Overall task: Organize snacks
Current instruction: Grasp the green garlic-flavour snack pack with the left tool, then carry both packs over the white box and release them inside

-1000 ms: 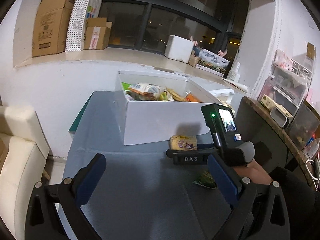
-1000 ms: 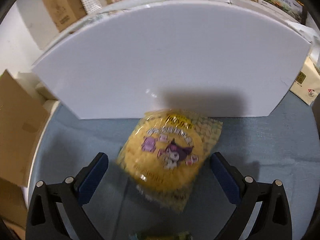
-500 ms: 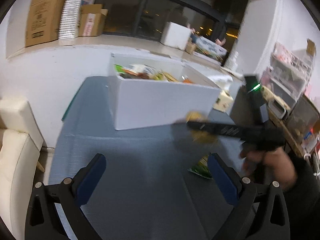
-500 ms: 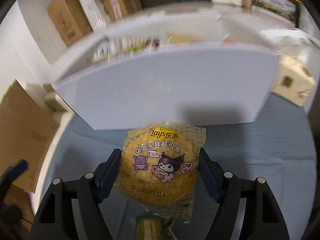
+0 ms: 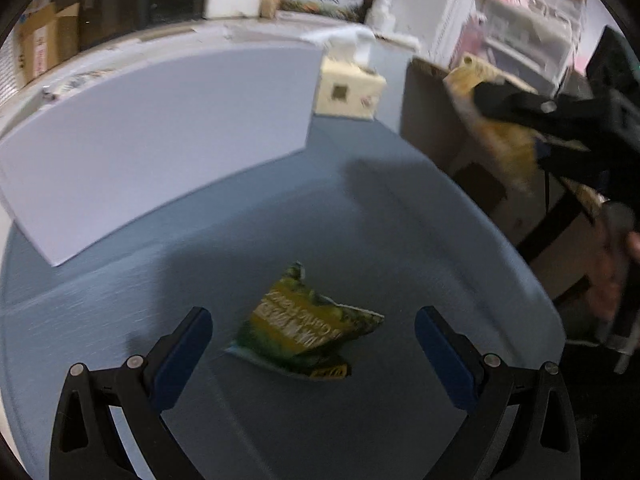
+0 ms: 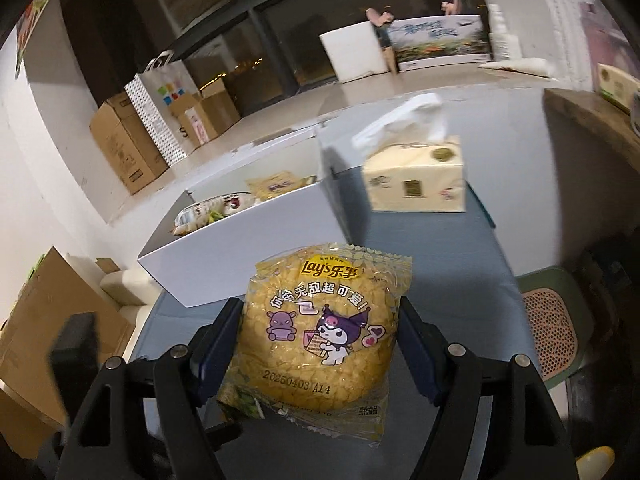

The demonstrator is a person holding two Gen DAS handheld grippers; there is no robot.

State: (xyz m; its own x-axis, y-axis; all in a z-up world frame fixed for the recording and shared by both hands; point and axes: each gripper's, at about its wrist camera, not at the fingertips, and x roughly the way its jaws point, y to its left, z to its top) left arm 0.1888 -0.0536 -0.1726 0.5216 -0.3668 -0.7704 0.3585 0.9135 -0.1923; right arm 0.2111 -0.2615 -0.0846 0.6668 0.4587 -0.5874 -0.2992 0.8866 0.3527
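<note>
The right gripper (image 6: 320,344) is clamped on a yellow Lay's snack bag (image 6: 324,336), its blue pads pressed against both sides of the packet, which sits raised at the centre of the right wrist view above the blue-grey counter (image 6: 460,272). Beyond the packet stands the white box (image 6: 240,256), open-topped and already holding snack packets, with a tissue box (image 6: 416,184) on the counter at upper right. The left gripper (image 5: 312,340) stands wide open and holds nothing, a green snack bag (image 5: 304,328) lying flat on the counter between its fingers without touching either. Bare counter lies between that bag and the white box's side wall at upper left, and runs to the counter's curved edge at right. Only the left wrist view shows the green bag clearly and, blurred at upper right, the yellow packet in the other gripper; only the right wrist view looks into the box.
</note>
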